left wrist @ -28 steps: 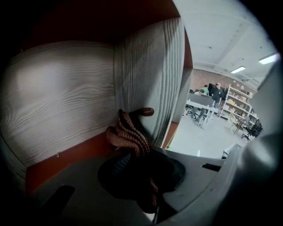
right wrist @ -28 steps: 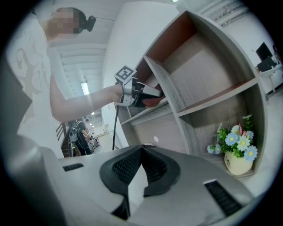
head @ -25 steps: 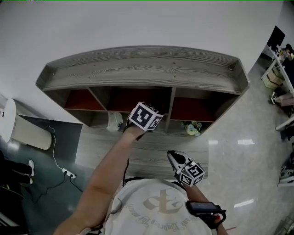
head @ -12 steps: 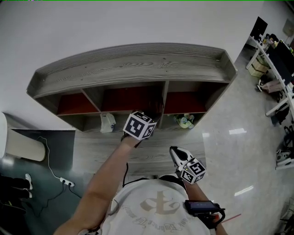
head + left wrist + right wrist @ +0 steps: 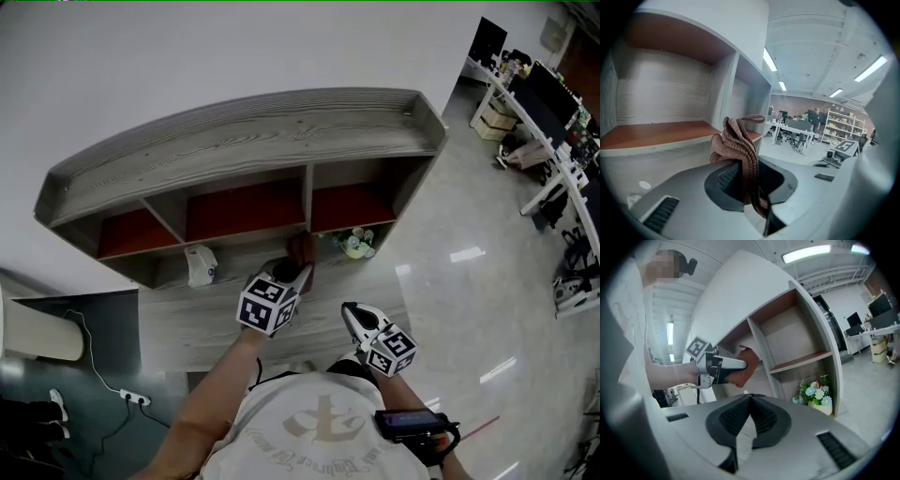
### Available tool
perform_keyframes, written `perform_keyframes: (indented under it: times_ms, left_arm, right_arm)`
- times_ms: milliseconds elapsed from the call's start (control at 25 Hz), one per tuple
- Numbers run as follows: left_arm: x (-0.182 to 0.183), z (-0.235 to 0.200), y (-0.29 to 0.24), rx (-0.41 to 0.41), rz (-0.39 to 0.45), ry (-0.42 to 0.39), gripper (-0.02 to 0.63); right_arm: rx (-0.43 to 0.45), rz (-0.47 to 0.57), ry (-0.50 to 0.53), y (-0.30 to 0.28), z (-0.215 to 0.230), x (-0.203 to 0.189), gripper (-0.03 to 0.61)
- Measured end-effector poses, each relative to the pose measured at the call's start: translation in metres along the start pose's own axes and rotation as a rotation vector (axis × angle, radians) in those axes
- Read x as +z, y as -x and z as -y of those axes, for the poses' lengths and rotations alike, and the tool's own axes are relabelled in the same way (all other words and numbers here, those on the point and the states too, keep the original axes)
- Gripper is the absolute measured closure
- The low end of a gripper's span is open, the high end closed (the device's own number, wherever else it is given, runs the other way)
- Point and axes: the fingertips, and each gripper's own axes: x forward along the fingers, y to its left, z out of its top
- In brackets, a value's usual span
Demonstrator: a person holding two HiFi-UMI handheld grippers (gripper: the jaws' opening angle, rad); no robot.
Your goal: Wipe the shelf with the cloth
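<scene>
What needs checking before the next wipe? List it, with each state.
1. Grip on cloth: ok, left gripper jaws shut on it.
2. Cloth touching shelf: cannot tell; it is at the front of the middle divider.
3. Right gripper out of the way: ok, jaws shut on nothing, held low near the body.
4. Upper boards bare: ok.
5. Lower right bay free: not ok, flowers stand in it.
</scene>
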Motion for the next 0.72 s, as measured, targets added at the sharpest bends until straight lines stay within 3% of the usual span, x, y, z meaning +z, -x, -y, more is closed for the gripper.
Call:
perform_keyframes:
  times_ms: [400, 720]
  left_arm:
    - [0.013, 0.043, -0.033, 0.059, -0.044, -0.110, 0.546]
    - [0.043, 0.043, -0.091, 0.290, -0.095, -0.072, 0.548]
  right_arm:
    - [0.001, -0.003, -0.024, 0.022, 0.024, -0.004, 0.574]
    - [0.100, -0.025, -0.019, 0.038, 0.059, 0.010, 0.574]
